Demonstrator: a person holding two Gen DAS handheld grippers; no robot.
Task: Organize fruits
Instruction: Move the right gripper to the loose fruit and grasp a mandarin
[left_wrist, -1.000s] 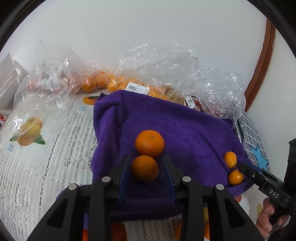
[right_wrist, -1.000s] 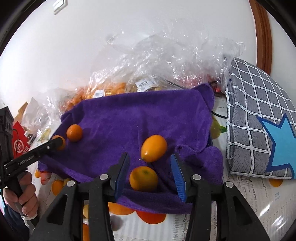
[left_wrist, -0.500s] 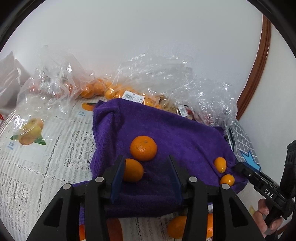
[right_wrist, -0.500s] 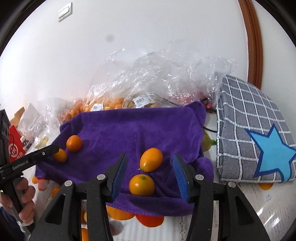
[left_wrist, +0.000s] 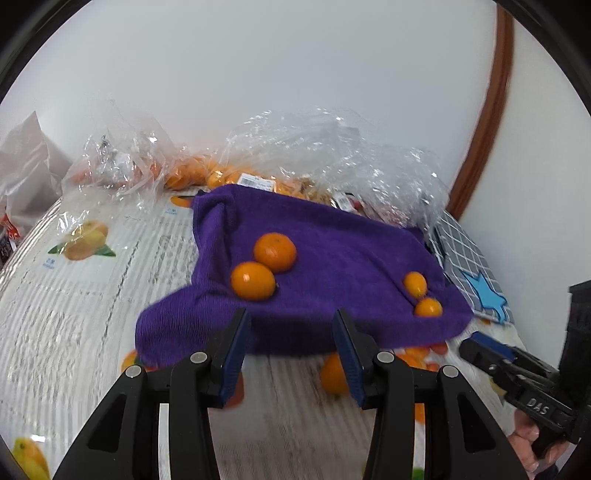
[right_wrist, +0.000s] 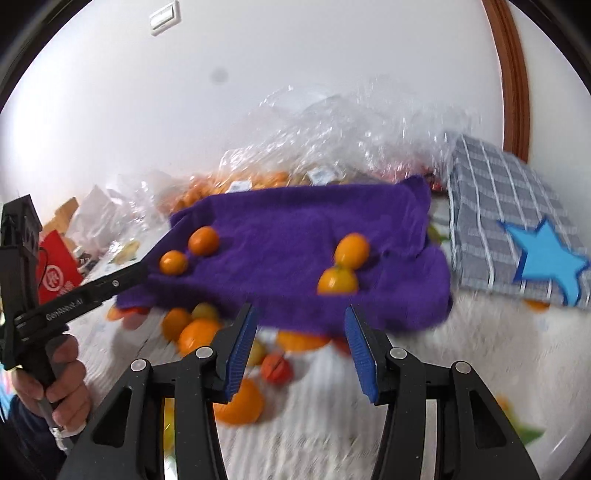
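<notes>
Here both grippers gape wide with nothing between their jaws: the left gripper (left_wrist: 291, 350) sits just short of the purple towel (left_wrist: 332, 258), and so does the right gripper (right_wrist: 301, 343). Four fruits lie on the towel: a mandarin (left_wrist: 275, 252) touching an orange (left_wrist: 253, 280) ahead of the left gripper, and two kumquats (right_wrist: 351, 250) touching ahead of the right. Behind, clear plastic bags (left_wrist: 332, 147) hold more orange fruit, too blurred to count.

Clutter around the purple towel

Ahead of the tongs a purple towel (left_wrist: 332, 258) is draped over a table (left_wrist: 74, 295) with a white lace-pattern cover printed with fruit. Beyond it crinkled clear plastic bags (left_wrist: 332, 147) are heaped against the white wall (left_wrist: 295, 66). To the right lies a grey checked cloth (right_wrist: 498, 206) bearing a blue star (right_wrist: 546, 258); a red box (right_wrist: 57, 273) sits far left.
</notes>
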